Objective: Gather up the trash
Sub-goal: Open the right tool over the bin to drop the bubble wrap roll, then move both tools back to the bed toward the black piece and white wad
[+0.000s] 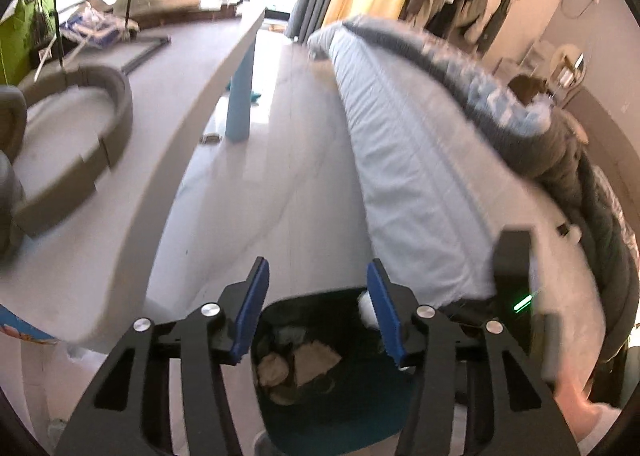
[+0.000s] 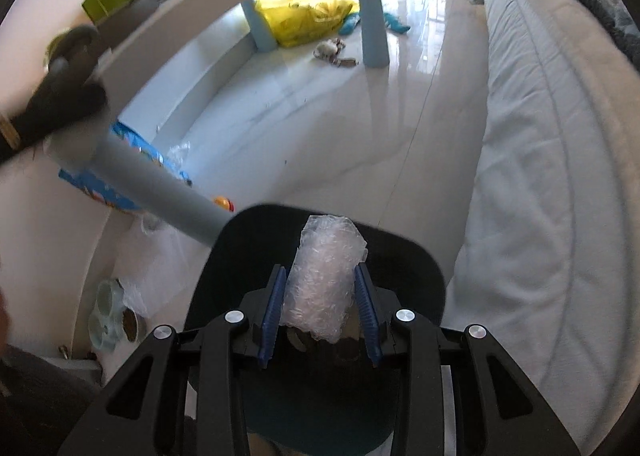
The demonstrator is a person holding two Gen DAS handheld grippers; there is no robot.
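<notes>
My left gripper [image 1: 318,264] hangs open above a dark trash bin [image 1: 352,400], with nothing between its blue pads. Crumpled brown paper [image 1: 316,360] and other scraps lie inside the bin. A small white wad [image 1: 366,306] shows at the bin's far rim, beside the right-hand finger. In the right wrist view, my right gripper [image 2: 320,269] is shut on a roll of clear bubble wrap [image 2: 326,268], which sticks out past the fingertips. It hangs directly over the same bin [image 2: 420,256].
A white table [image 1: 224,68] on light blue legs [image 2: 374,16] stands to the left, a bed with pale bedding [image 2: 540,176] to the right. On the glossy floor lie a yellow bag [image 2: 304,16], a blue packet [image 2: 120,176], pet bowls [image 2: 112,316] and small toys [image 2: 334,52].
</notes>
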